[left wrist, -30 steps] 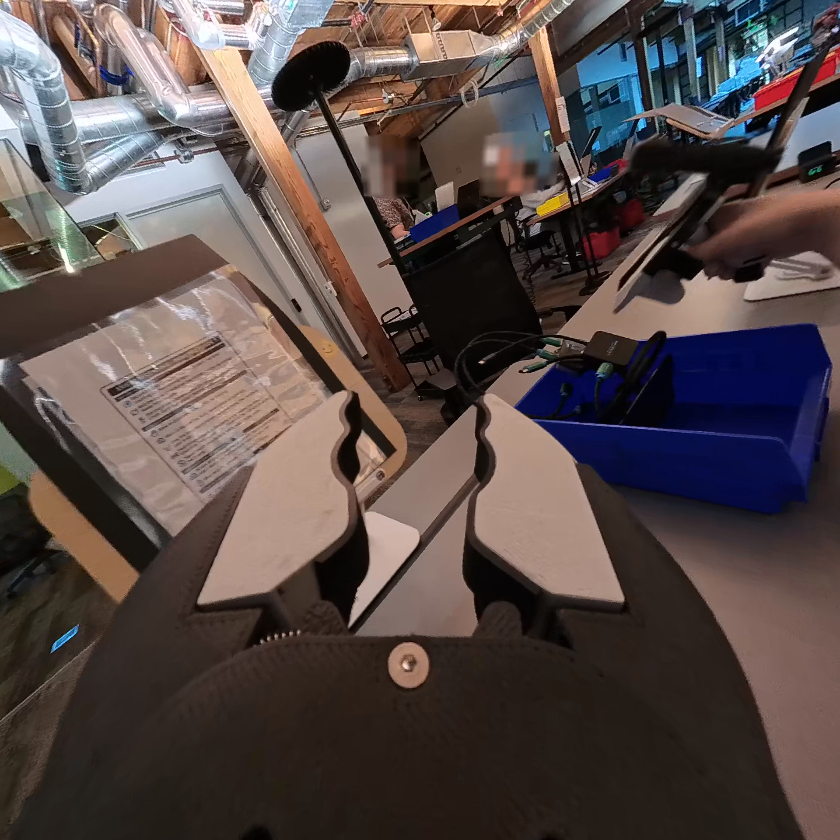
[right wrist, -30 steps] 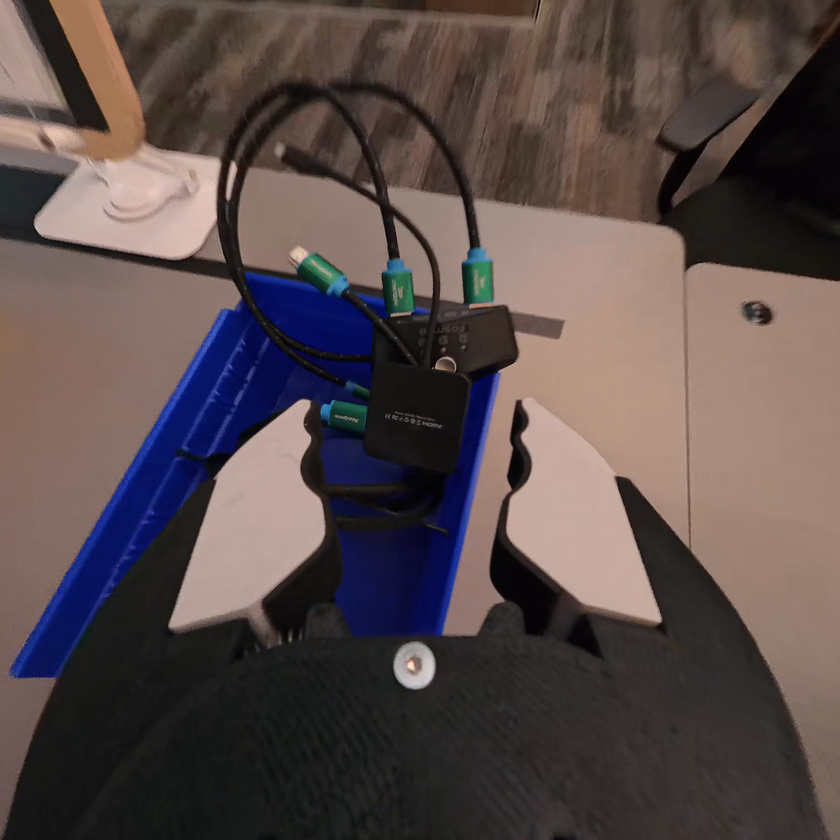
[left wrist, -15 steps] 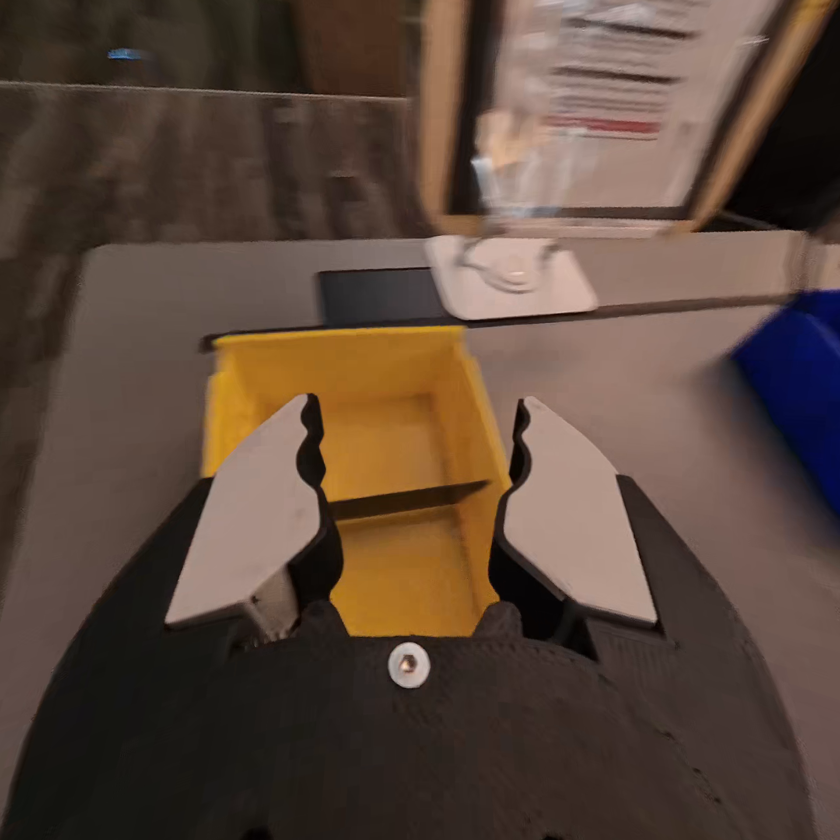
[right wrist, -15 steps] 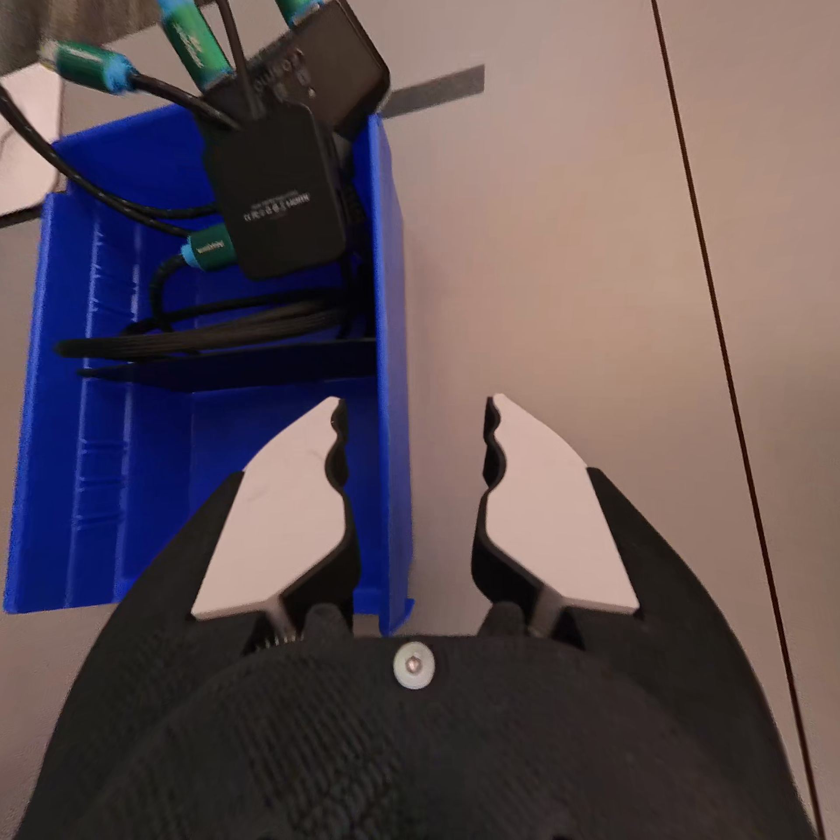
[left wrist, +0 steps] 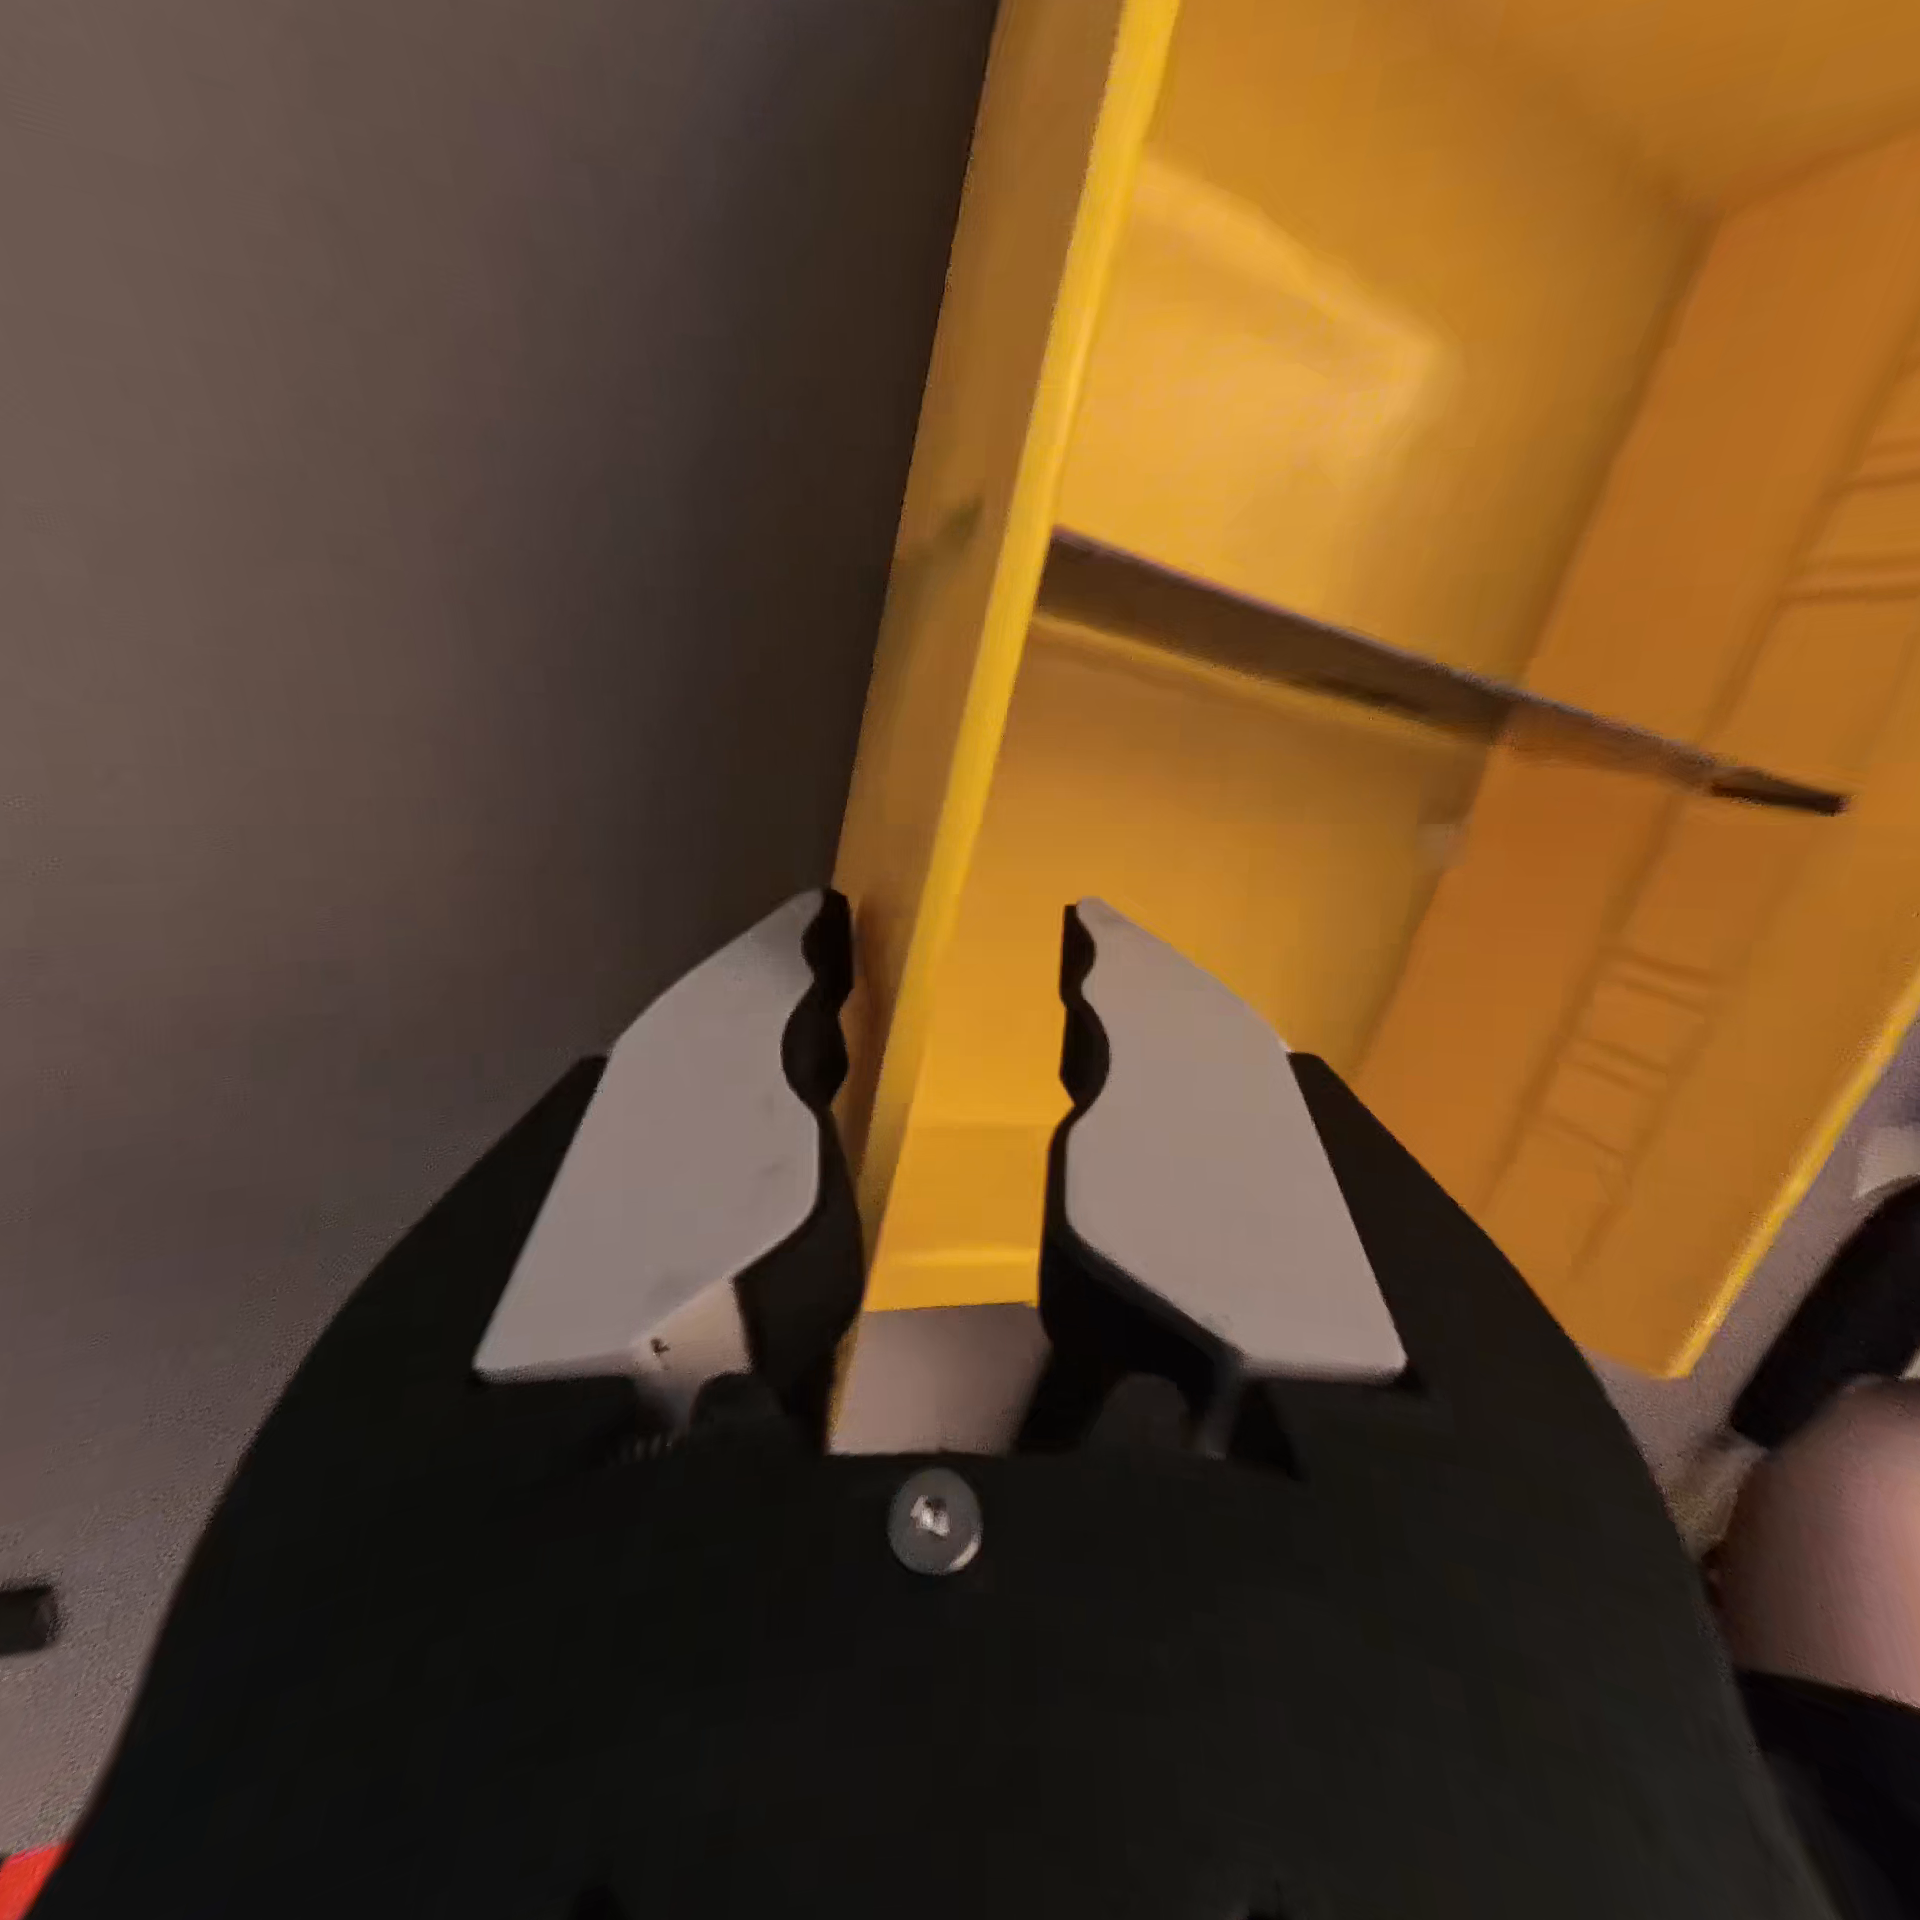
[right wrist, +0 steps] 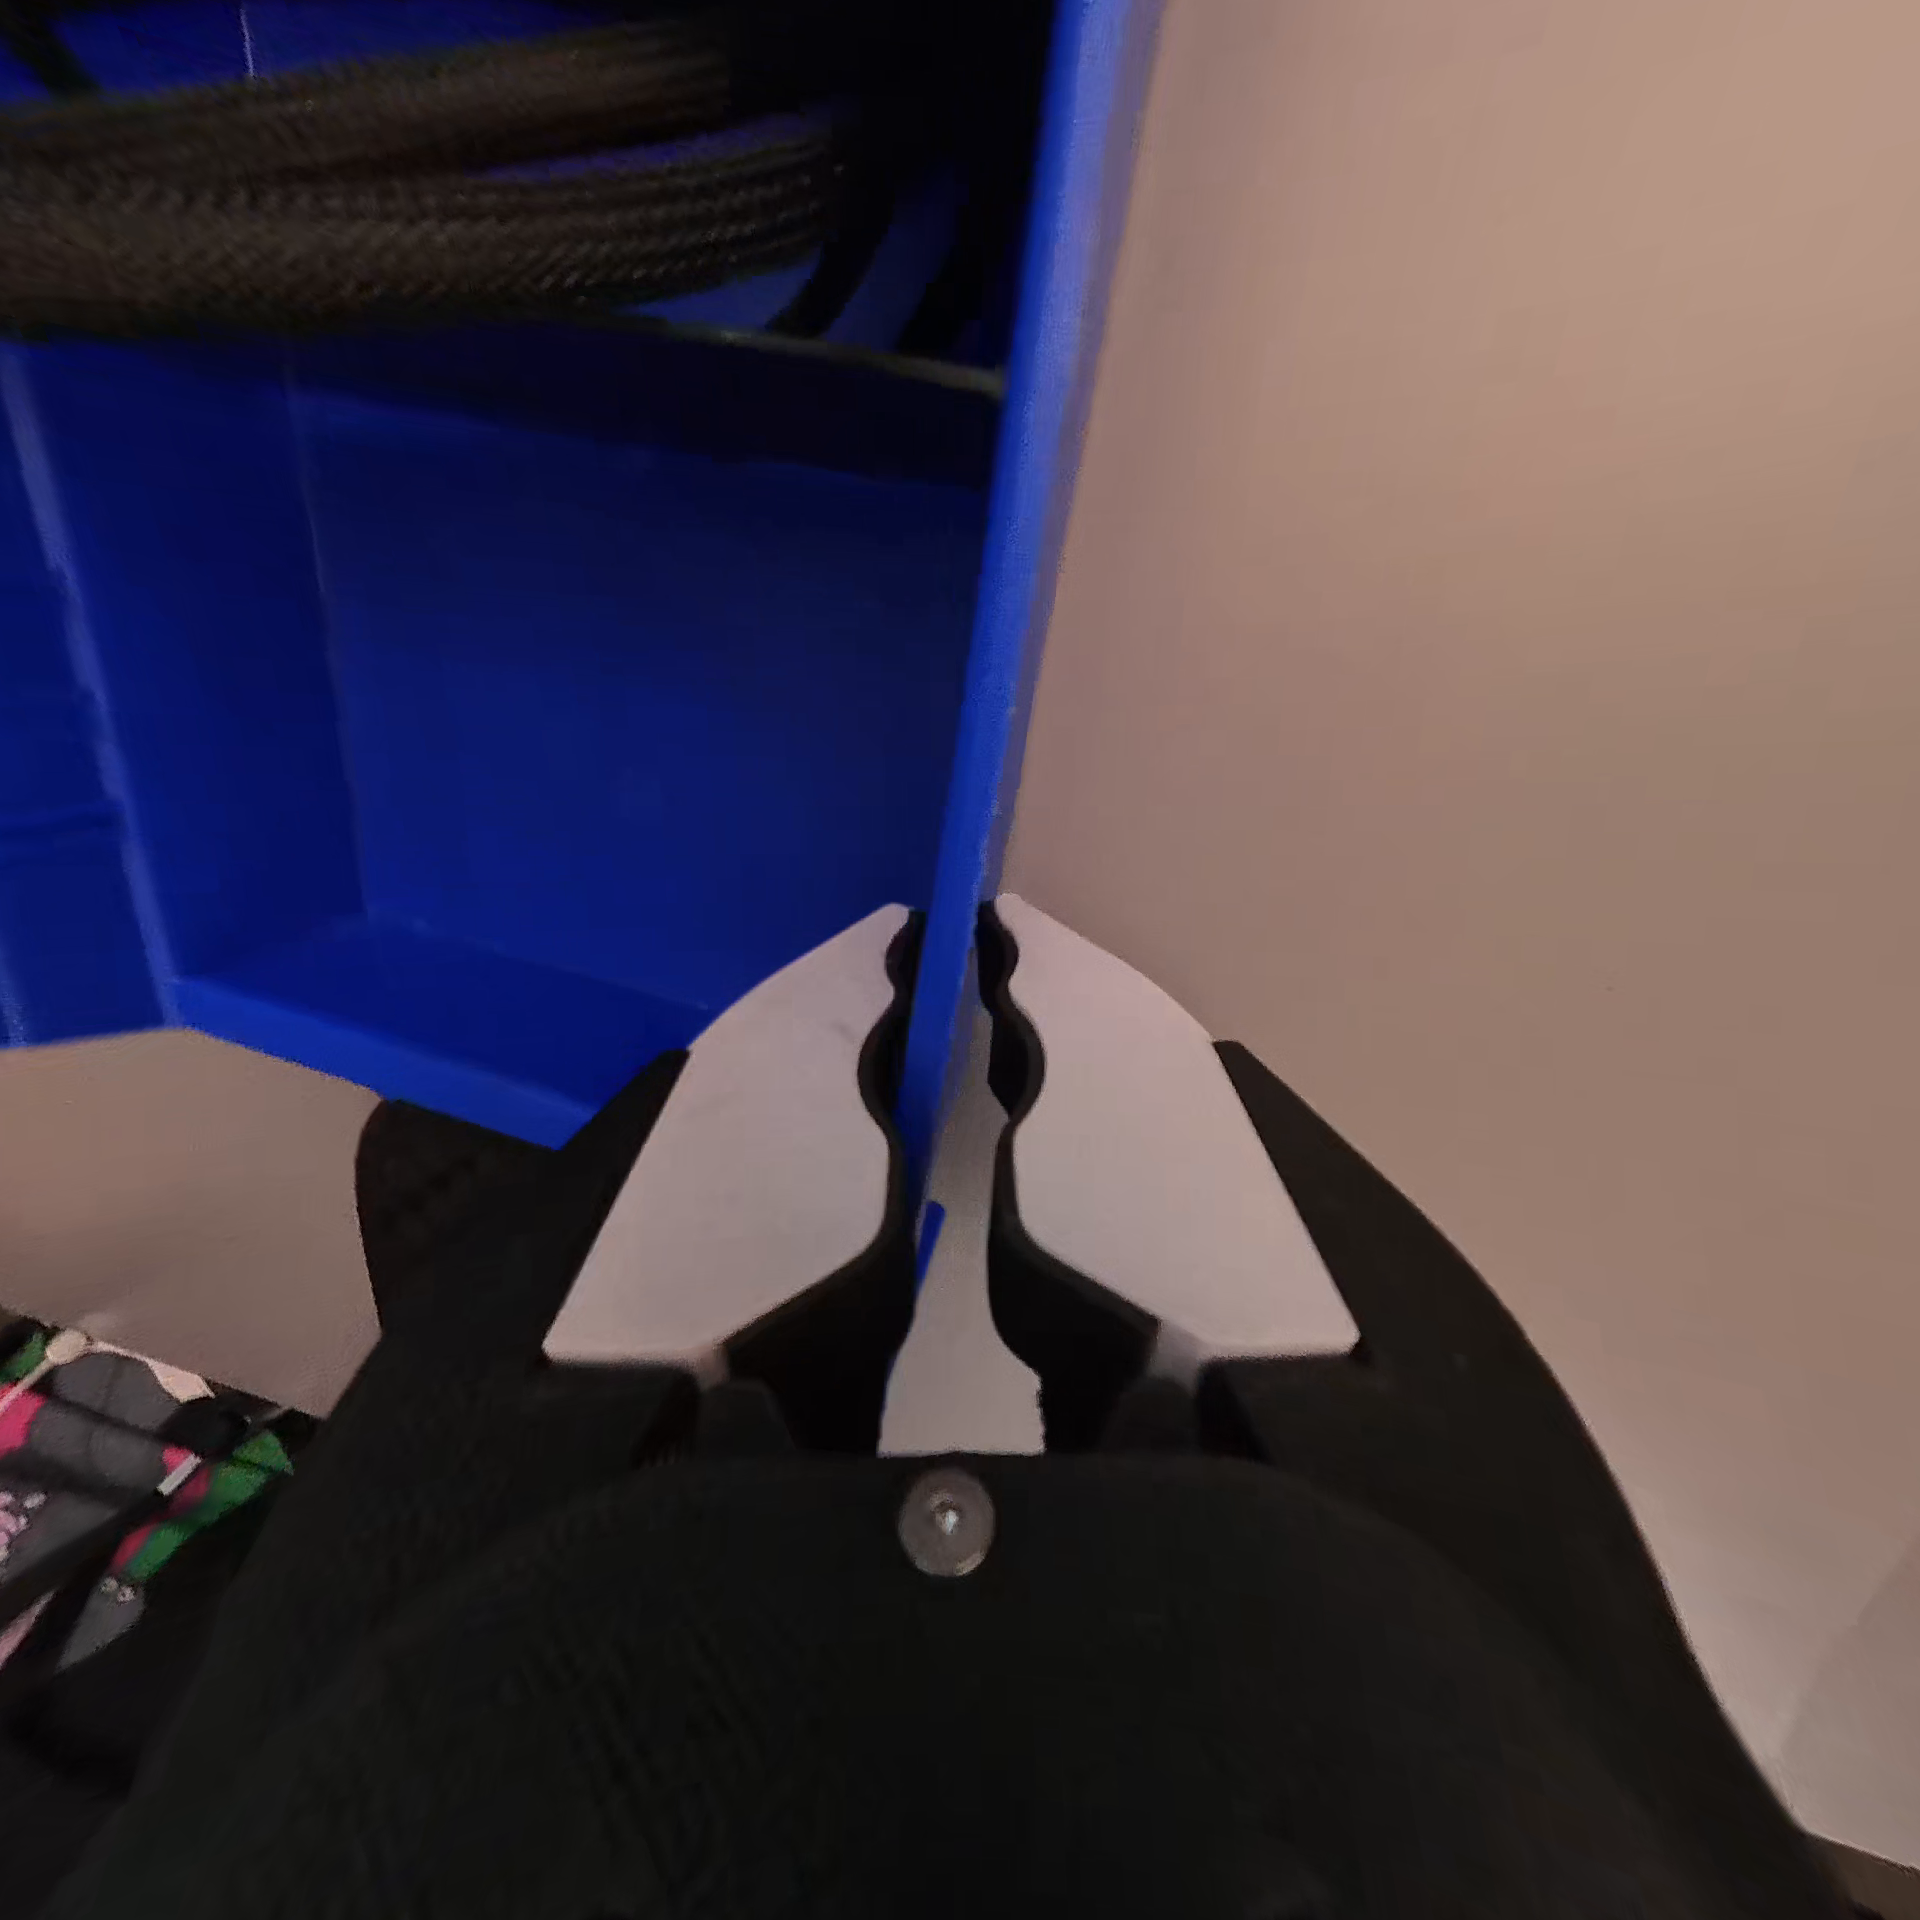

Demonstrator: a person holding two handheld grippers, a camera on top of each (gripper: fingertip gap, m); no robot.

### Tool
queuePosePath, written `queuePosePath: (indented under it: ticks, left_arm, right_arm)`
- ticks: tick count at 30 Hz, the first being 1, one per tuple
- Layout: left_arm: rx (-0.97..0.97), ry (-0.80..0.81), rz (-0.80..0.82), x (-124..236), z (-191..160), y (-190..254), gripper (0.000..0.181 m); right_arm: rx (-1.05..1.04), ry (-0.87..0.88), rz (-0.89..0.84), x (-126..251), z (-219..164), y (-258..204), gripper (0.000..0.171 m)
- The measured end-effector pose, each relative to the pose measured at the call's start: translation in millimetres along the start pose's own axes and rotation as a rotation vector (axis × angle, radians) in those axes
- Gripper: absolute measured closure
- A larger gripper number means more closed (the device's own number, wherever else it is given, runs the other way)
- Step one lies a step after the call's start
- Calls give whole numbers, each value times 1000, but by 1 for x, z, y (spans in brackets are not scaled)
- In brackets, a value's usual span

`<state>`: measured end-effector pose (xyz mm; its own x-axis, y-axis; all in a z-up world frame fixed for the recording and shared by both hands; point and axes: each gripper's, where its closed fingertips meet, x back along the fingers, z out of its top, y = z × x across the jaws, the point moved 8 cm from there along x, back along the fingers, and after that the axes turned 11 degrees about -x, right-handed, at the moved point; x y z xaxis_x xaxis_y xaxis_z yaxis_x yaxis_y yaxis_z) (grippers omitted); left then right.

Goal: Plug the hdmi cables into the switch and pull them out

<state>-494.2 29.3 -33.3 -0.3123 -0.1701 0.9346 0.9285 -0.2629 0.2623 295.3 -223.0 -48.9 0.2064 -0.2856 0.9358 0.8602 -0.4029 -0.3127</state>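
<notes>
Right gripper (right wrist: pixel 943 914) clamps blue bin (right wrist: pixel 997 623) wall; left gripper (left wrist: pixel 951 914) half-open, straddling yellow bin (left wrist: pixel 997 623) wall.

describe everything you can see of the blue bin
The blue bin looks like rigid, glossy plastic with ribbed inner walls. It sits on the pale table. A dark divider crosses it; black braided cables lie beyond that, the near compartment looks bare. The right gripper is closed on its right wall.
</notes>
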Motion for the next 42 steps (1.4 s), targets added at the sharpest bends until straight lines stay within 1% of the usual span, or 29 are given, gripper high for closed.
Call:
queuePosePath:
  ticks: [2,4,5,7,8,9,11,13,18,23,28,32,34,37,39,40,41,42]
  left_arm:
    - [-60,-65,55,-5,-1,4,158]
    - [-148,-131,74,-9,-2,13,166]
    - [-202,-174,73,-13,-4,20,174]
    - [-317,-243,43,-20,-5,37,172]
    - [-375,-268,59,-22,-5,45,172]
    - [-414,-294,75,-25,-4,53,168]
    - [-406,-332,61,-29,0,66,170]
    - [-447,-346,47,-34,4,79,171]
    - [-552,-399,52,-43,7,108,170]
    - [-585,-432,82,-49,9,129,167]
    - [-616,-460,101,-54,8,145,164]
    - [-645,-489,118,-57,6,160,159]
    - [-647,-496,79,-58,3,168,157]
    - [-620,-515,-58,-57,-2,177,157]
    - [-621,-519,-81,-52,-5,177,157]
    - [-623,-510,-76,-48,-7,176,155]
    - [-622,-491,-63,-42,-7,174,153]
    - [-618,-466,-55,-36,-8,173,153]
  right_arm:
    - [57,-26,-14,-2,-2,-8,158]
    - [70,-55,-44,-2,-2,-14,157]
    - [82,-72,-68,-3,-2,-18,157]
    - [106,-114,-97,-4,-3,-27,156]
    - [125,-134,-113,-5,-4,-32,154]
    - [150,-154,-132,-6,-6,-37,153]
    - [178,-192,-148,-9,-8,-48,150]
    - [182,-224,-134,-11,-10,-57,149]
    - [270,-262,-146,-16,-10,-73,154]
    - [355,-296,-164,-21,-10,-90,160]
    - [387,-383,-135,-29,-16,-118,156]
    - [374,-452,-125,-35,-20,-141,154]
    - [381,-452,-110,-36,-18,-146,154]
    - [354,-413,-68,-33,-13,-145,154]
    - [322,-326,-19,-21,-8,-141,154]
    - [302,-269,-17,-12,-6,-138,151]
    - [284,-210,-15,-2,-3,-137,143]
    - [267,-145,-10,9,-2,-137,144]
